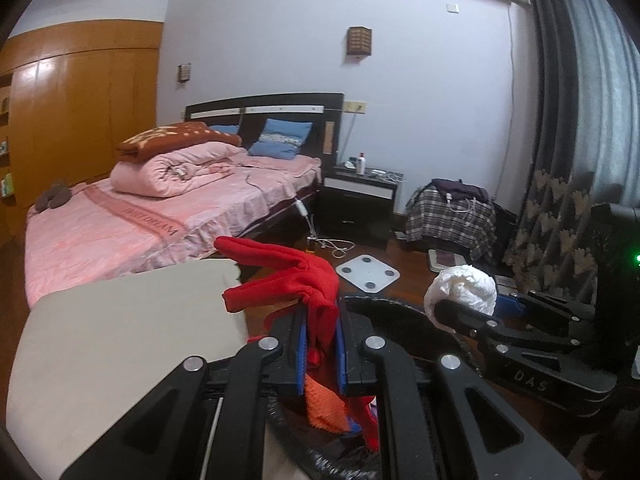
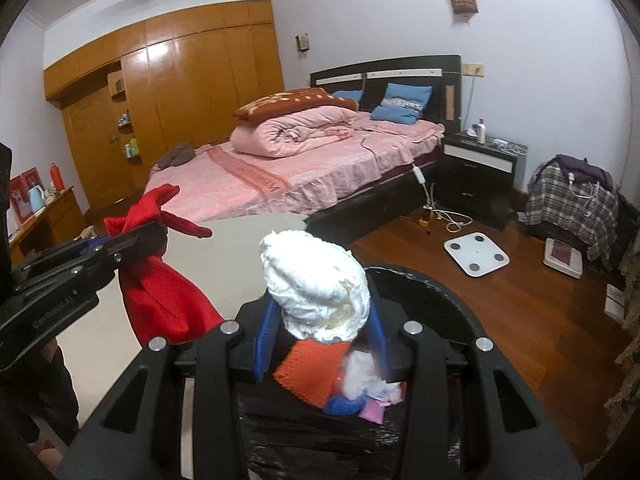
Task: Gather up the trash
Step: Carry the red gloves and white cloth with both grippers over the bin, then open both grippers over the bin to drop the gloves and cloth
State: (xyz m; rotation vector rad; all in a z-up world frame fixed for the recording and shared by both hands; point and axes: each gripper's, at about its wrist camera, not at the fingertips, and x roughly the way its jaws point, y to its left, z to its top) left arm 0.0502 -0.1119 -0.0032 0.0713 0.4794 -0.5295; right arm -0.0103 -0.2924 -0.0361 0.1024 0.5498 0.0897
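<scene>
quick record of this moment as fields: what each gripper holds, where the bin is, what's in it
left gripper: shut on red cloth, held above the bin
right gripper: shut on white paper wad, held above the bin
bin: black-lined, directly under both grippers, beside a beige surface
bin contents: orange knit piece, blue and pink scraps; the rest is hidden
room behind: pink bed, white scale on the wood floor

My room is evenly, softly lit; glare streaks the wardrobe (image 2: 180,80) doors. Both views bow and blacken at the corners, and trash below my right gripper (image 2: 320,344) blurs.
</scene>
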